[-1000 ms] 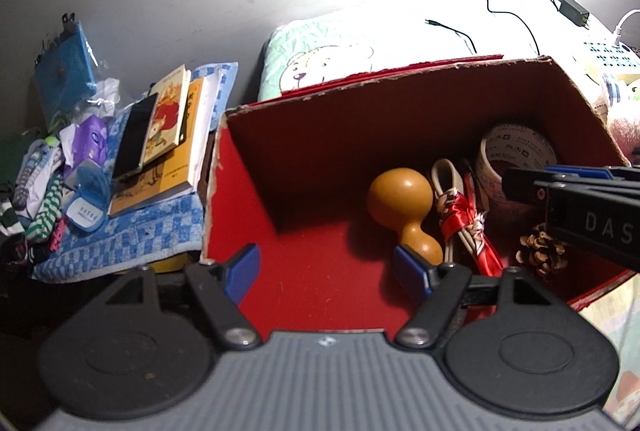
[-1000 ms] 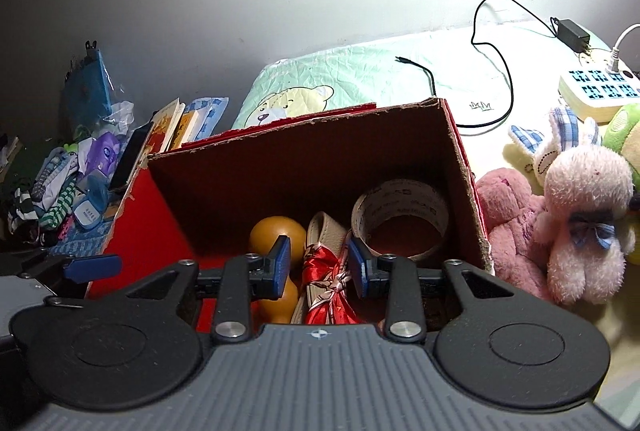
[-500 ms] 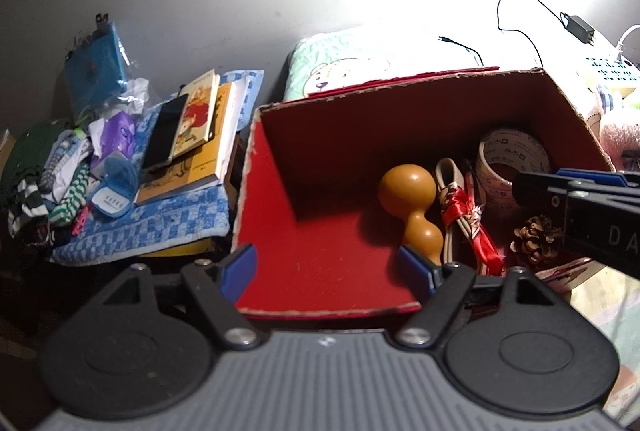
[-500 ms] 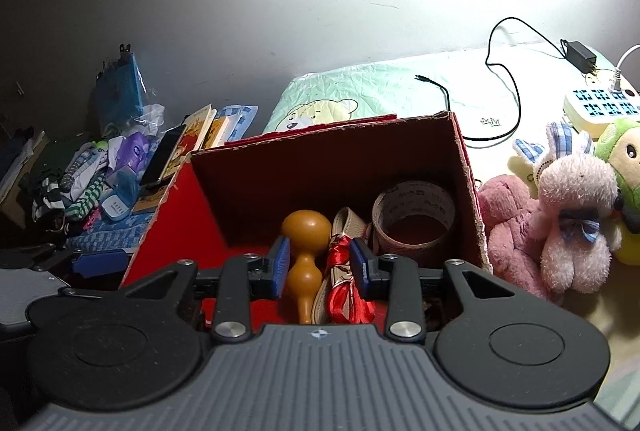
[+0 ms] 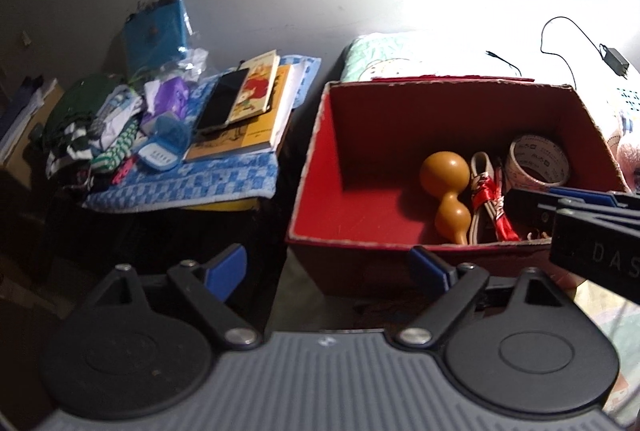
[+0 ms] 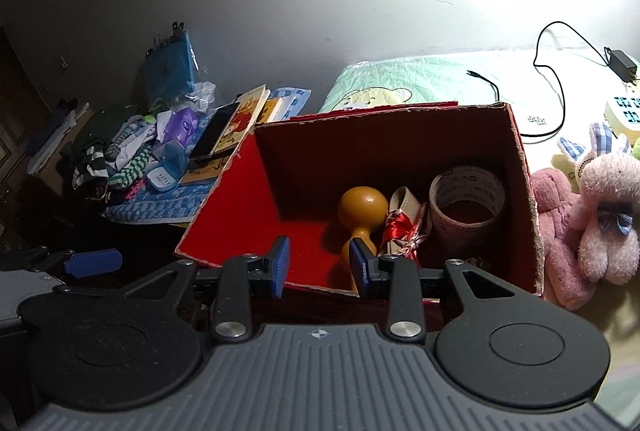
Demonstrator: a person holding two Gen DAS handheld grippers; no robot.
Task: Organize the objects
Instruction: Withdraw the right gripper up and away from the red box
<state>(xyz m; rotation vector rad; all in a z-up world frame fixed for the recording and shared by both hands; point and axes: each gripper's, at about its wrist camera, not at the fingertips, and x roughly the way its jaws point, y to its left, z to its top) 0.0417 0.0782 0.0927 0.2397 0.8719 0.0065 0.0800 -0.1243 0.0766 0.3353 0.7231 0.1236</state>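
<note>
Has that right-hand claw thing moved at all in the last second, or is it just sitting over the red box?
Yes. The right gripper has pulled back and up from the red box: its fingers were over the gourd, now they sit at the box's near edge.

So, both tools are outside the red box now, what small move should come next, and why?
Probably swing the left tool left toward the black phone lying on the yellow books. Both tools are open and hold nothing, the red cardboard box has bare floor on its left side, and loose things lie on the blue checked cloth.
</note>
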